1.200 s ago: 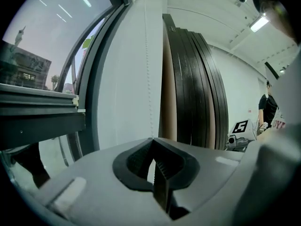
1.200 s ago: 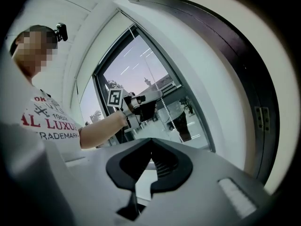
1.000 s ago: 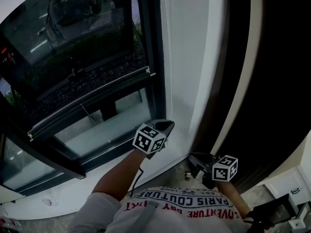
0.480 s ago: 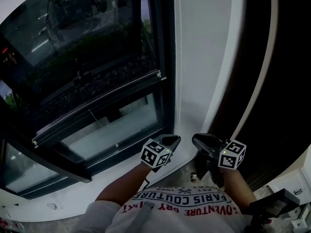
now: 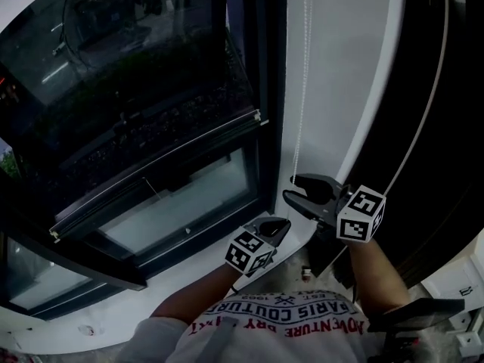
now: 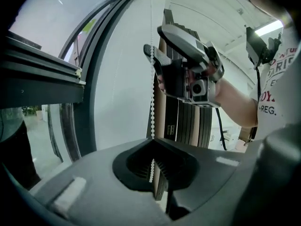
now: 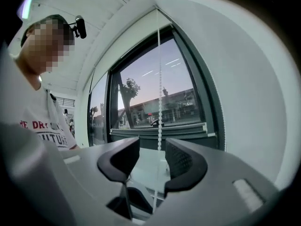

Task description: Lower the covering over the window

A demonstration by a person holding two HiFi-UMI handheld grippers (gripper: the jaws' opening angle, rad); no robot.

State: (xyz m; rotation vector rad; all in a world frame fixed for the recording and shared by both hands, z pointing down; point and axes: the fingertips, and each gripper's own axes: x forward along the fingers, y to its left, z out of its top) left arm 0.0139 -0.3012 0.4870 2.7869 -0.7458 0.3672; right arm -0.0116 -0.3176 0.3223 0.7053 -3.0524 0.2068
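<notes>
Dusk window (image 5: 151, 127), covering out of view; bead chain (image 5: 302, 89) is hanging beside the frame. The left gripper (image 5: 278, 224) is pinching it low. The right gripper (image 5: 290, 187), jaws just opening, is standing spread around it higher, not touching. Closing off-line, it may be missing the chain.

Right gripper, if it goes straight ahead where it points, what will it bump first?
Most likely the bead chain, hanging in line between its open fingers. The window is behind that, though how far is hard to tell.
</notes>
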